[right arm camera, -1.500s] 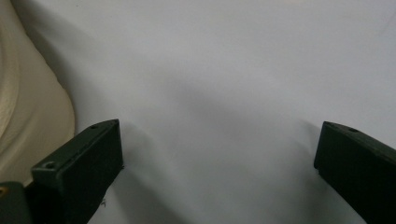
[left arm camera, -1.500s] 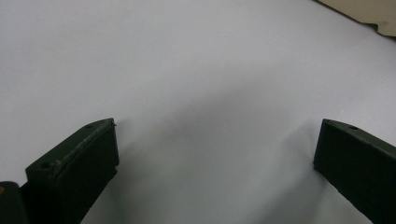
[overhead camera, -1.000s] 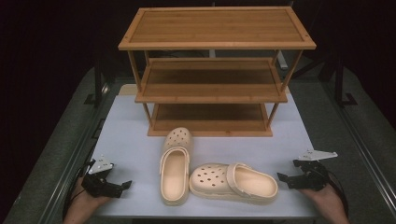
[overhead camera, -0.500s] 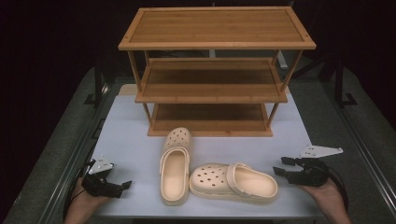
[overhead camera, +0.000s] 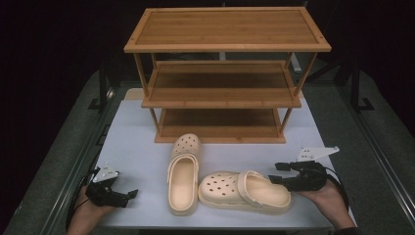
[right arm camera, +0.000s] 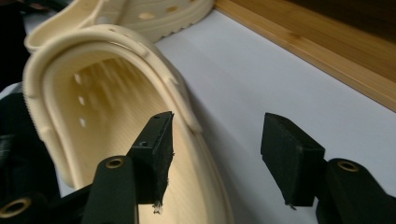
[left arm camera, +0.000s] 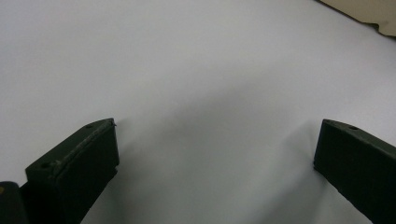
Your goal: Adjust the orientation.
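Note:
Two cream clogs lie on the white table (overhead camera: 137,147). One clog (overhead camera: 183,171) points toward the rack. The other clog (overhead camera: 244,191) lies crosswise with its heel to the right. My right gripper (overhead camera: 276,173) hovers at that heel. In the right gripper view the crosswise clog (right arm camera: 107,116) has its side rim between and just below the jaws of the right gripper (right arm camera: 217,144). These jaws have just been closing, but the pads do not press on the rim. My left gripper (overhead camera: 128,195) rests open at the front left, and the left gripper (left arm camera: 215,149) has bare table between its jaws.
A three-shelf bamboo rack (overhead camera: 225,93) stands at the back of the table, its shelves bare. Its bottom board (right arm camera: 327,51) runs close behind the clogs. Dark carpet and metal rails flank the table on both sides.
My right gripper has risen and moved left over the crosswise clog's heel, and its jaws have narrowed. The left gripper and both clogs have stayed where they were.

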Motion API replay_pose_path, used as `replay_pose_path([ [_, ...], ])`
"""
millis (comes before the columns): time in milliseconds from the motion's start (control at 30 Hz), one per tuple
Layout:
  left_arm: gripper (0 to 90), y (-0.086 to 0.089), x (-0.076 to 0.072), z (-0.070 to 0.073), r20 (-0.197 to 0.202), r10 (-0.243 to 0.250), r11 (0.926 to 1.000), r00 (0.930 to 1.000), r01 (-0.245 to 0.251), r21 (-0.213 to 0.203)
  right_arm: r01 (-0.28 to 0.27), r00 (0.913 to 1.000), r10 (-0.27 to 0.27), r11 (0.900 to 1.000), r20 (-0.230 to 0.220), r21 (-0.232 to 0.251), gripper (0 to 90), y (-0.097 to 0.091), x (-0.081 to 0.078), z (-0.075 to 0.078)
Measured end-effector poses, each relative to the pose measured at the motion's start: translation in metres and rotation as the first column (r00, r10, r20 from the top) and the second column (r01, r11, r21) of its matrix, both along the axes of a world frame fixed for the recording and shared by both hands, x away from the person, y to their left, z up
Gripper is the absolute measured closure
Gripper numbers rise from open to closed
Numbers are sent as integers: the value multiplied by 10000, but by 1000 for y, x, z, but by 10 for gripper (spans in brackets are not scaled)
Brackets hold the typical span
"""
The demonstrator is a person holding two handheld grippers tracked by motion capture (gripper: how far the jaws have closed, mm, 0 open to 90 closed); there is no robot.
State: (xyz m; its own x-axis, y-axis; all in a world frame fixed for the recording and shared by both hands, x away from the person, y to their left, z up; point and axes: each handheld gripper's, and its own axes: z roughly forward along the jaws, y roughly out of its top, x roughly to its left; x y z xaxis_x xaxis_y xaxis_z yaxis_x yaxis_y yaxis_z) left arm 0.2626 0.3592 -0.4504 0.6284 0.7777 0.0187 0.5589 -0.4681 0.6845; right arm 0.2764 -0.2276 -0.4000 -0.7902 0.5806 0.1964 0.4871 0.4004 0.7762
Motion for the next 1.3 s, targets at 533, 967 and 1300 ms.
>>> replay_pose_path([
  [533,0,0,0,0,-27,3,10000,10000,-3,-12,-1453,9891,1451,9894,-263,-70,418,41,13,0],
  [967,0,0,1,0,-47,8,10000,10000,-8,-37,-2146,9765,2130,9752,-335,-548,539,70,25,-6],
  [1300,0,0,1,0,-56,4,10000,10000,-5,-41,-2217,9750,2219,9723,-45,-738,679,70,23,-5],
])
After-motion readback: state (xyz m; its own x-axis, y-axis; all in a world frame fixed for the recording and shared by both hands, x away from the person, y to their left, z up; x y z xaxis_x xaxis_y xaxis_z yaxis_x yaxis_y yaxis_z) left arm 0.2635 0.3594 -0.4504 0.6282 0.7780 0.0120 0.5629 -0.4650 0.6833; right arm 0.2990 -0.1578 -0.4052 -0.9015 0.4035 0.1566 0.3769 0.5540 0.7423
